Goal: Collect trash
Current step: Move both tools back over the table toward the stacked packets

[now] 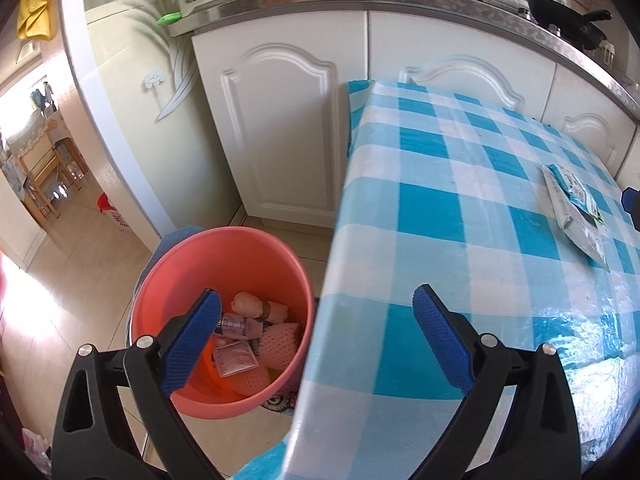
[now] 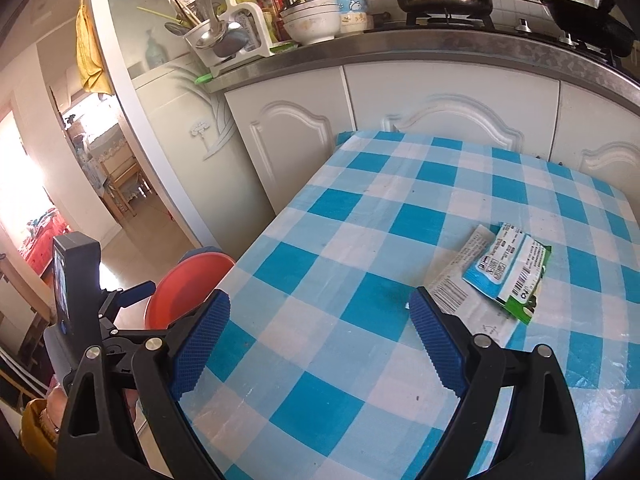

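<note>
Two flat wrappers (image 2: 496, 276) lay overlapped on the bench (image 2: 320, 360) at the right of the right wrist view, just beyond the right hand-held gripper (image 2: 320, 322), whose jaws stood wide and empty. The left hand-held gripper (image 1: 318, 334), also wide with nothing between its pads, hung over the pink bucket (image 1: 224, 264) on the floor in the lower left of its view. Thin, glossy film lying flush on a slick checked plastic cloth would likely resist pinching; sliding one ribbed blue finger (image 2: 438, 344) under the raised edge should help. Soft foam netting and sachets already filled the round bucket.
</note>
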Available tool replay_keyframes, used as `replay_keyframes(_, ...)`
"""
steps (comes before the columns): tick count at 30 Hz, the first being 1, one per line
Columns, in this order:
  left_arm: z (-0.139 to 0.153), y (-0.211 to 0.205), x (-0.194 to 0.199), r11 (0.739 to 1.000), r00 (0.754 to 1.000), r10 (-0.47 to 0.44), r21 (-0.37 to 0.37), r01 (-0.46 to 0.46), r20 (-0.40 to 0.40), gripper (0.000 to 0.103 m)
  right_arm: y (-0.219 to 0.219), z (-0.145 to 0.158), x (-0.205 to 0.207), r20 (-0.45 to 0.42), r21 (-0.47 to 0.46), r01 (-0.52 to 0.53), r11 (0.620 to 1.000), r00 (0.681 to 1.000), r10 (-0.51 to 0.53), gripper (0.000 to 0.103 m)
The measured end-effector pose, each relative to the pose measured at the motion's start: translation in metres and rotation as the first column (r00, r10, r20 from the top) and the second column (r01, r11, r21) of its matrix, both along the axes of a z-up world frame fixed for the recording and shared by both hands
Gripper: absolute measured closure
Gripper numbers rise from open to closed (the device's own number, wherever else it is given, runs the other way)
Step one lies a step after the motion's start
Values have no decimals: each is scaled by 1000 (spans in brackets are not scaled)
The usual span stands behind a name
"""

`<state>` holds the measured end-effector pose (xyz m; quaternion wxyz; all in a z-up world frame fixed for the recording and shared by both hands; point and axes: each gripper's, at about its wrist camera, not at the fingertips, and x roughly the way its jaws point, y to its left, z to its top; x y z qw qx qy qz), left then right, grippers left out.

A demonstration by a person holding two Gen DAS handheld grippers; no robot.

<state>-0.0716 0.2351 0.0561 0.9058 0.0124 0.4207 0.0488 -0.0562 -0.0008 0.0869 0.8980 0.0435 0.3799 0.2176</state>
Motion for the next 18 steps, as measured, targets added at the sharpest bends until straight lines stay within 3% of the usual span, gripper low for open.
replay_keyframes(18,1,-78,5,985,985,-173,18,173,-23,6,-102,-14,-18,-13,63,186,981,983,-186,13)
